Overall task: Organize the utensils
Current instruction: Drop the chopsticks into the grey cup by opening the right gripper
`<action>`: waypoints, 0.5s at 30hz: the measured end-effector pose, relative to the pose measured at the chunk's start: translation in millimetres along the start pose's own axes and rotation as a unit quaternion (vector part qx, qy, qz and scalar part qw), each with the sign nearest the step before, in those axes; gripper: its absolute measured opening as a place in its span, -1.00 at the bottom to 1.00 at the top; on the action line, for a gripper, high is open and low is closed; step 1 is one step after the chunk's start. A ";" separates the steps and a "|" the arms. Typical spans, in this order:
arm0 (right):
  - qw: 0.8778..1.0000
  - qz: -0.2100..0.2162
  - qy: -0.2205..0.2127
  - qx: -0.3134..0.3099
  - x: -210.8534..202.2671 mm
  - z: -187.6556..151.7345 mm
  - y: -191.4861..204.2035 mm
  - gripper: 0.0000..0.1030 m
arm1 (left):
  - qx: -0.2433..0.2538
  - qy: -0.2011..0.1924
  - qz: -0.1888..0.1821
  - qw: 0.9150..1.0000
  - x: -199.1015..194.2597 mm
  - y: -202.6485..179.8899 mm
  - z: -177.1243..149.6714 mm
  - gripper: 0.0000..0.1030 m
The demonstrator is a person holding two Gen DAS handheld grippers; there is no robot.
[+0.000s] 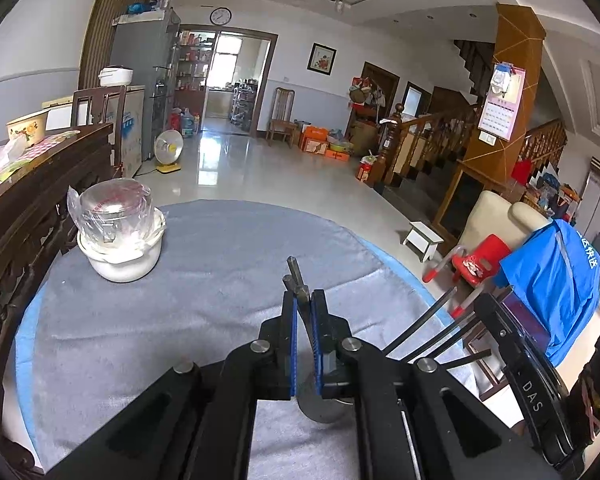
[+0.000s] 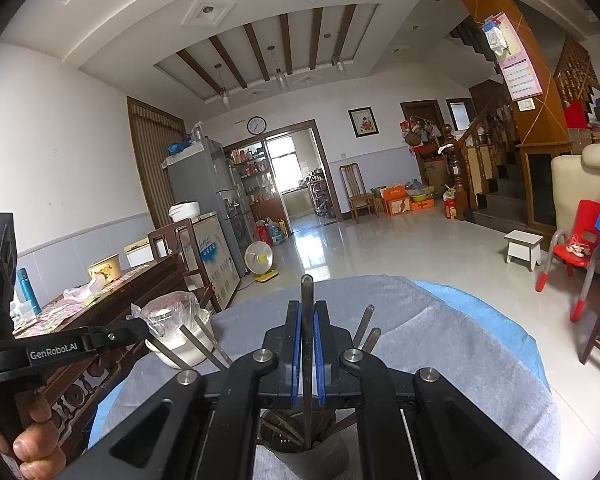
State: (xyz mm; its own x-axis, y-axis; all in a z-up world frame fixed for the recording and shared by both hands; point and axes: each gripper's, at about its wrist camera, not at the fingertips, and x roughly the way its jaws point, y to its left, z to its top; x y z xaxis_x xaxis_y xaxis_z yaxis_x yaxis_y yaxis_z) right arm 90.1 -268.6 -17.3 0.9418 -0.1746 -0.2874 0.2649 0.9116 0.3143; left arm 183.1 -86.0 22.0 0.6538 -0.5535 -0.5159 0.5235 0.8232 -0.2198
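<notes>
My left gripper point(image 1: 303, 300) is shut on a small bundle of metal chopsticks point(image 1: 296, 276), whose ends stick up past the fingertips over the grey cloth point(image 1: 220, 264). My right gripper point(image 2: 308, 312) is shut on a single metal chopstick point(image 2: 307, 292), held upright with its lower end inside a dark utensil holder point(image 2: 304, 456) just below the jaws. Other chopsticks point(image 2: 366, 326) stand in that holder. The left gripper's body point(image 2: 60, 350) shows at the left of the right wrist view, with more chopsticks point(image 2: 198, 346) beside it.
A white bowl holding a plastic-wrapped glass container point(image 1: 118, 232) stands on the cloth at far left. A dark carved wooden table point(image 1: 40, 184) flanks the left. A red chair point(image 1: 480, 260) and blue cloth point(image 1: 556, 280) are at the right.
</notes>
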 end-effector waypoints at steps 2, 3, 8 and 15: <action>1.000 0.002 0.006 0.000 2.0 0.0 3.0 -0.87 | 0.005 0.000 0.002 1.000 0.2 2.6 -2.7 -0.85; 1.000 0.004 0.010 0.001 2.5 -0.5 3.2 -0.86 | 0.008 0.001 0.004 1.000 0.1 3.3 -3.7 -0.84; 1.000 0.015 0.025 0.001 1.3 -3.6 3.3 -0.84 | 0.036 -0.005 0.028 0.999 -10.0 4.9 -11.4 -0.62; 0.999 0.023 0.042 0.015 -7.6 -4.9 -0.7 -0.75 | 0.082 -0.038 0.073 0.993 -40.1 1.9 -22.1 0.23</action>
State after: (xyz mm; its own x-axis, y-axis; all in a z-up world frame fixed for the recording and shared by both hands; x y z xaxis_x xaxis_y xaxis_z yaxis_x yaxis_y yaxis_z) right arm 81.8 -266.1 -19.8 0.9326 -0.0987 -0.3470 0.2283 0.9062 0.3558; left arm 145.8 -59.5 23.9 0.7657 -0.4429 -0.4664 0.4980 0.8672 -0.0058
